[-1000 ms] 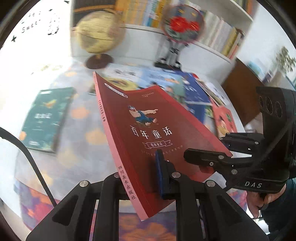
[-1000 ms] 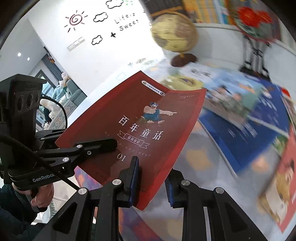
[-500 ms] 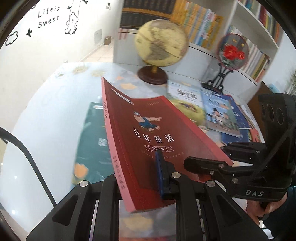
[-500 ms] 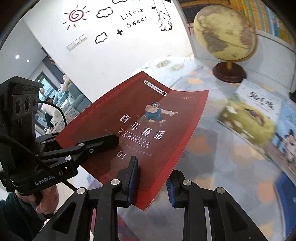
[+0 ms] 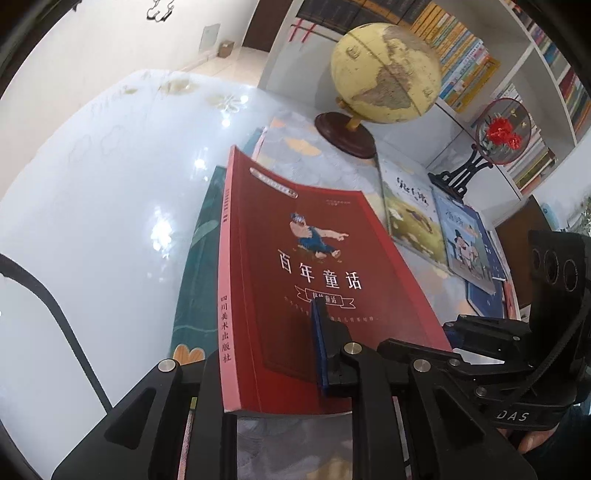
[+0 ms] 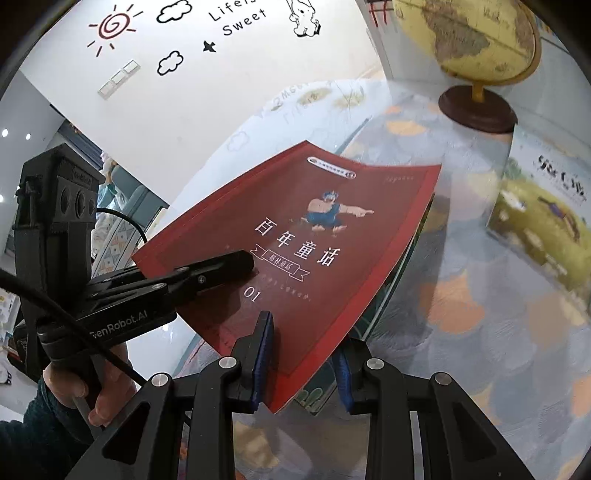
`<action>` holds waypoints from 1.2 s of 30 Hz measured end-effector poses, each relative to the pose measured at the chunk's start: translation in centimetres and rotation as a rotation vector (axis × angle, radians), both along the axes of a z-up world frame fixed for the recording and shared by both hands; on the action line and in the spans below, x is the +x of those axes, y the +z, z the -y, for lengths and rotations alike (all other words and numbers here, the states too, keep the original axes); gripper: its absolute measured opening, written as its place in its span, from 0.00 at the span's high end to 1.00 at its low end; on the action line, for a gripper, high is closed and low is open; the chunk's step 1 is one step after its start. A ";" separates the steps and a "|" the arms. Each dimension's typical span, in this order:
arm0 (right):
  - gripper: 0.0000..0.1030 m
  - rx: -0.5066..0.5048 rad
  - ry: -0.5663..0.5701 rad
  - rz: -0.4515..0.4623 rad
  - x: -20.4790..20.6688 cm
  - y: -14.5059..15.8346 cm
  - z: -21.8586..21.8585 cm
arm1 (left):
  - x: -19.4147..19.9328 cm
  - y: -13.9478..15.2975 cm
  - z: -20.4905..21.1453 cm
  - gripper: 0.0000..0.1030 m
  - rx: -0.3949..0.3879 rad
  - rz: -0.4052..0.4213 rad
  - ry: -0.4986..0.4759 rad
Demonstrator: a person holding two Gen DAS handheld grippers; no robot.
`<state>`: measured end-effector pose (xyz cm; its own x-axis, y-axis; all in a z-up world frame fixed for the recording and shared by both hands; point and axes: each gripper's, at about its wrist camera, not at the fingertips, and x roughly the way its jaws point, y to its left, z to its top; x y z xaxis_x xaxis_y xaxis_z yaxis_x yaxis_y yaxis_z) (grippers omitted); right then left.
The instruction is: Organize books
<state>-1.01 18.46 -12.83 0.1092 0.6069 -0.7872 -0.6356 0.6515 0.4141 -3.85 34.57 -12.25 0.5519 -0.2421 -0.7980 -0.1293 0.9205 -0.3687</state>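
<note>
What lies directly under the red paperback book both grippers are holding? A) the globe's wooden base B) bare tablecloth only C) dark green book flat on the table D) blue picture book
C: a dark green book lies flat on the table, showing past the spine edge of the red paperback book in the left wrist view and beneath its right edge in the right wrist view.

Globe (image 5: pixel 384 72), fan ornament (image 5: pixel 503 131), wall decals (image 6: pixel 114 26).

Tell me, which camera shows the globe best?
The left wrist view. There the whole globe shows, ball and round wooden base together, standing behind the red book. In the right wrist view the globe sits in the top corner with the top of its ball cut off.
</note>
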 end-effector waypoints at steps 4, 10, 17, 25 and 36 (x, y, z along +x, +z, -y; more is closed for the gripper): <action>0.72 -0.016 -0.015 -0.053 0.1 -1.6 -0.1 | -0.2 -1.6 -0.1 0.72 0.011 -0.059 0.001; 0.72 -0.056 -0.028 -0.091 0.3 -3.7 -0.1 | -1.1 -3.5 -0.9 0.71 -0.040 -0.120 0.032; 0.71 -0.073 -0.031 -0.077 0.2 -3.9 -0.4 | -2.8 -3.7 -2.6 0.68 -0.042 -0.128 0.110; 0.68 -0.087 -0.039 -0.081 0.1 -3.9 -1.3 | -4.2 -3.6 -4.5 0.70 -0.031 -0.122 0.196; 0.62 -0.086 -0.060 -0.074 -0.4 -4.0 -1.1 | -6.9 -2.1 -3.3 0.70 0.082 -0.097 0.274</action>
